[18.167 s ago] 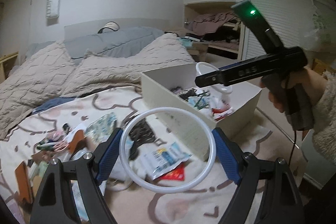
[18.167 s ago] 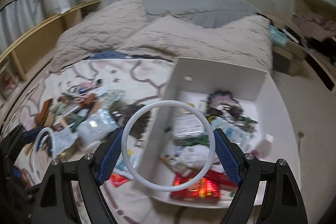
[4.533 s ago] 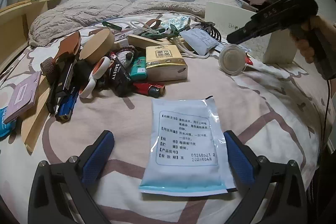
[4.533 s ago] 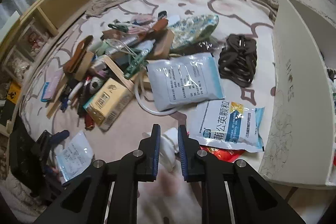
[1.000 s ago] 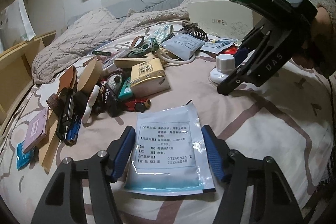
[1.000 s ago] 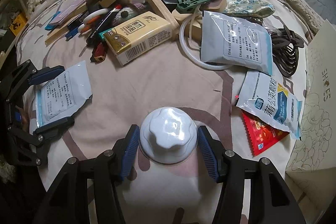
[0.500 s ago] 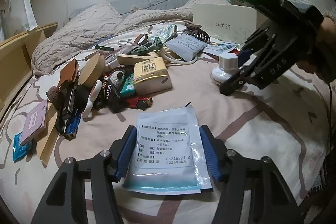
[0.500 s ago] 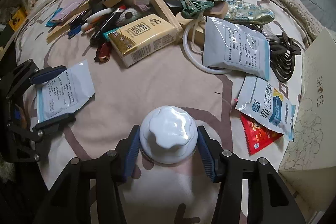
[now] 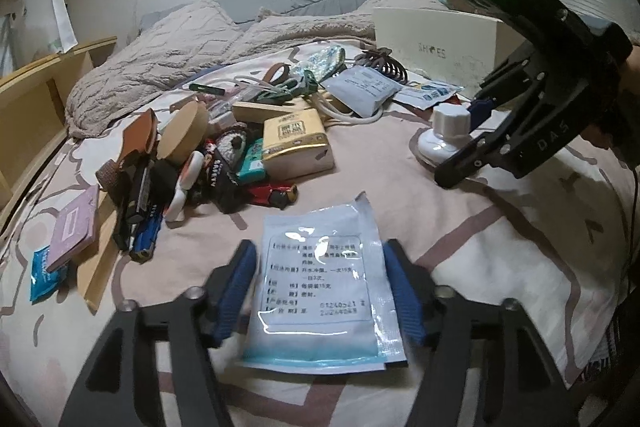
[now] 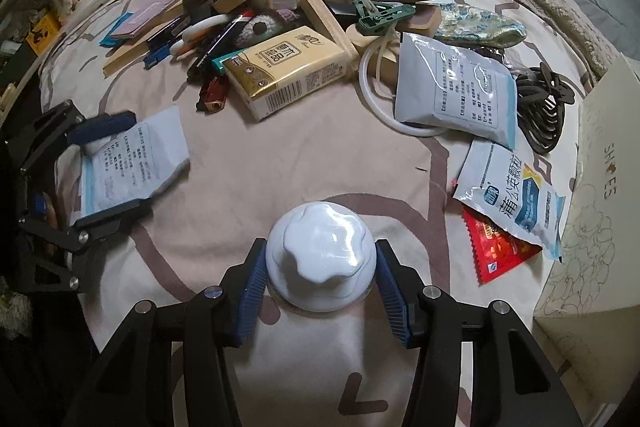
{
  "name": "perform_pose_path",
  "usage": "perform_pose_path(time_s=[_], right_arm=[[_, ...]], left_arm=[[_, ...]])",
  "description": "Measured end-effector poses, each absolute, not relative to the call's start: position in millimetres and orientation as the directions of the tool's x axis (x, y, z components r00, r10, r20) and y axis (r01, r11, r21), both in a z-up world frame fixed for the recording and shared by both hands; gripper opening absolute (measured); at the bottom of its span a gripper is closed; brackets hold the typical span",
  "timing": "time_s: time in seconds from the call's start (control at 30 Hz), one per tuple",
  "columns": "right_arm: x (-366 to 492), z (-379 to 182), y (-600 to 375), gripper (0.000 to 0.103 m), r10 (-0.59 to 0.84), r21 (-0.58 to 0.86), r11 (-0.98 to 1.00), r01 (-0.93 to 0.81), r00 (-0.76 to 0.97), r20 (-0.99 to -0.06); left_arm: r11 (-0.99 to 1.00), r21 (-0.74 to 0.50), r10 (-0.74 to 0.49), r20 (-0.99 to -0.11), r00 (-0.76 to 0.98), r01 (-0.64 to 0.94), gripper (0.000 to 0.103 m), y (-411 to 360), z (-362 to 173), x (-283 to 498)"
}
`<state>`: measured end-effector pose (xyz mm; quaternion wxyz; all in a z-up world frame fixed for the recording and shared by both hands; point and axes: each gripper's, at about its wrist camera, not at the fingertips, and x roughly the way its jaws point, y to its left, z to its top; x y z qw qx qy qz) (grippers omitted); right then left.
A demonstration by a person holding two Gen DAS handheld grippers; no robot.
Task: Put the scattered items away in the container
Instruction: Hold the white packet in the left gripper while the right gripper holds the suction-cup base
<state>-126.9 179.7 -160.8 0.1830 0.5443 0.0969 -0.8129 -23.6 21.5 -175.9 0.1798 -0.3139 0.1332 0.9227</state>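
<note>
Patterned bedspread (image 9: 500,227), left hand-held gripper (image 9: 320,291) opening astride flat sachet (image 9: 316,275), right hand-held gripper (image 10: 320,279) clamped on white jar (image 10: 320,259)

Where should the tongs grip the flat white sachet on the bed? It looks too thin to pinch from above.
Take the white sachet by its two long side edges, coming in low from its near short end. It lies flat on the bedcover, so only the edges offer purchase. The left tongs already straddle it, jaws opening, pads clear of the edges.

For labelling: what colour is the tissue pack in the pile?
Gold-yellow tissue pack, clearest in the right wrist view.
</note>
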Motion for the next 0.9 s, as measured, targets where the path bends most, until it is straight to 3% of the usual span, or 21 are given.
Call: perform_pose_path(time_s=[0.27,0.43,0.6,0.77,0.9], right_arm=[[-121.2,-161.7,180.2,0.053,-0.193,0.042,-0.913,0.405,-0.340,-0.920],[-118.2,-161.6,180.8,0.053,-0.193,0.042,-0.913,0.407,-0.338,-0.921],[-117.9,-161.7,180.8,0.053,-0.192,0.041,-0.913,0.406,-0.340,-0.920],[-116.3,-159.7,179.3,0.053,-0.192,0.036,-0.910,0.412,-0.344,-0.919],[-115.3,-152.8,175.5,0.052,-0.203,0.034,-0.905,0.425,-0.359,-0.911]], left_arm=[[-0.888,0.142,0.237,-0.675,-0.699,-0.438,0.079,26.9,-181.7,-23.5],[-0.891,0.117,0.243,-0.692,-0.680,-0.438,0.064,24.7,-185.2,-27.3],[-0.892,0.106,0.252,-0.690,-0.679,-0.439,0.061,23.7,-184.1,-28.0],[-0.900,0.078,0.267,-0.679,-0.684,-0.429,0.050,19.4,-179.2,-31.2],[-0.904,0.050,0.281,-0.676,-0.681,-0.424,0.049,15.9,-177.1,-32.0]])
